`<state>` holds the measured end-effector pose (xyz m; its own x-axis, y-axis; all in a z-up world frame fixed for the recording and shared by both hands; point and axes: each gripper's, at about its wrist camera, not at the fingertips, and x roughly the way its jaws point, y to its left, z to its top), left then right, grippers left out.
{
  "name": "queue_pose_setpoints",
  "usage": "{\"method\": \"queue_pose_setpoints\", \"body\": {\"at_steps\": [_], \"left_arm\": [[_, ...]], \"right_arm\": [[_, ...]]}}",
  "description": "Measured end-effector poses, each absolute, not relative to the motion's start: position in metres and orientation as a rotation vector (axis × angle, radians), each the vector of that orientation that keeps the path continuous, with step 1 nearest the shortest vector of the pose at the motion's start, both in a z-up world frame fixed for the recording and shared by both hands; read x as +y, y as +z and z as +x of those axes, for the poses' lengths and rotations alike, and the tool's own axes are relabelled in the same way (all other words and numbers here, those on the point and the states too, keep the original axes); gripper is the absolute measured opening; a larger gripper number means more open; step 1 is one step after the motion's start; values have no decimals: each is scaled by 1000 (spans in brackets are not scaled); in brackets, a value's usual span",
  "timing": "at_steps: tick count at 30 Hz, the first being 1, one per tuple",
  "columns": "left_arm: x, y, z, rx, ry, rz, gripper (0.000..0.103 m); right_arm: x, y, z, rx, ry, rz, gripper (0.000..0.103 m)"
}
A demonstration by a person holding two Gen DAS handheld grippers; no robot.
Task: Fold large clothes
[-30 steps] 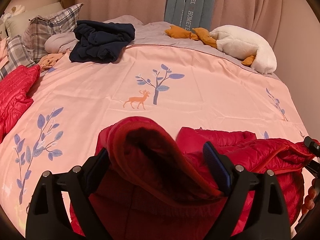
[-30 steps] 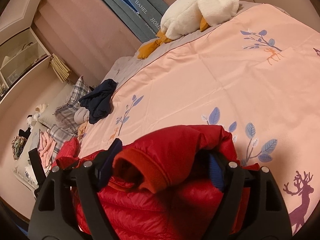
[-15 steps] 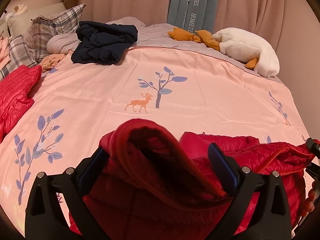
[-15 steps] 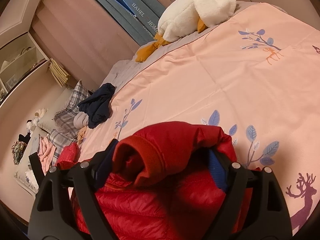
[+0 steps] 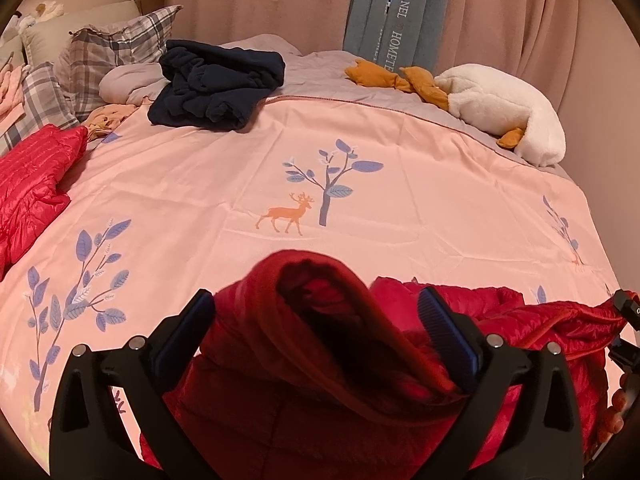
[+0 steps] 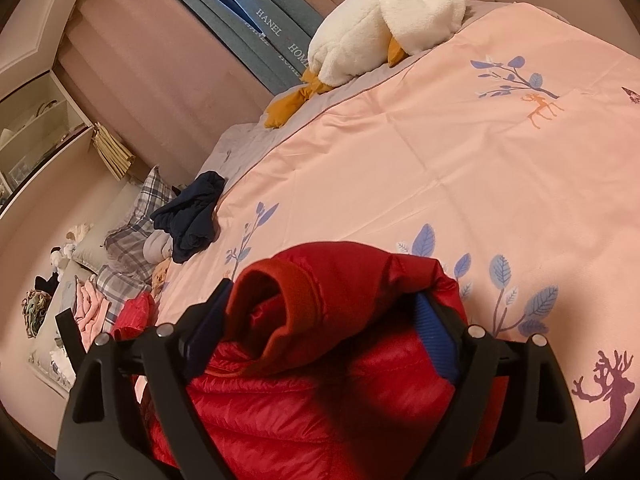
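A red down jacket (image 5: pixel 280 420) lies bunched on the pink bedspread (image 5: pixel 360 200) at its near edge. My left gripper (image 5: pixel 316 320) straddles a raised fold with a dark red lining. Its blue pads (image 5: pixel 444 332) stand wide apart beside the fabric and do not squeeze it. In the right wrist view my right gripper (image 6: pixel 320 320) straddles another rolled part of the same jacket (image 6: pixel 280 400), with a rust-red collar band on top. Its jaws are opening, and the fold sits loose between them.
A second red jacket (image 5: pixel 32 184) lies at the left edge. A dark navy garment (image 5: pixel 216 84) is heaped near the plaid pillows (image 5: pixel 108 52). A white plush goose (image 5: pixel 504 112) rests at the far right by the curtain. Shelves (image 6: pixel 32 120) stand far left.
Both grippers' jaws have spread wider around the jacket folds, and the fabric has slackened between them. Neither hand has shifted noticeably.
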<state>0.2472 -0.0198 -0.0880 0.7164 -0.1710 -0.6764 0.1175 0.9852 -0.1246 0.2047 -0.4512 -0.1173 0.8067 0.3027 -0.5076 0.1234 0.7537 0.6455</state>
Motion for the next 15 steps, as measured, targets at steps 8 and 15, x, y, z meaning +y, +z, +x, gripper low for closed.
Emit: {"method": "queue_pose_setpoints", "body": {"at_steps": [8, 15], "left_arm": [[-8, -85, 257, 748, -134, -118, 102], [9, -82, 266, 733, -91, -156, 102]], "right_arm": [[-455, -118, 210, 628, 78, 722, 91], [-458, -117, 212, 621, 45, 703, 93]]}}
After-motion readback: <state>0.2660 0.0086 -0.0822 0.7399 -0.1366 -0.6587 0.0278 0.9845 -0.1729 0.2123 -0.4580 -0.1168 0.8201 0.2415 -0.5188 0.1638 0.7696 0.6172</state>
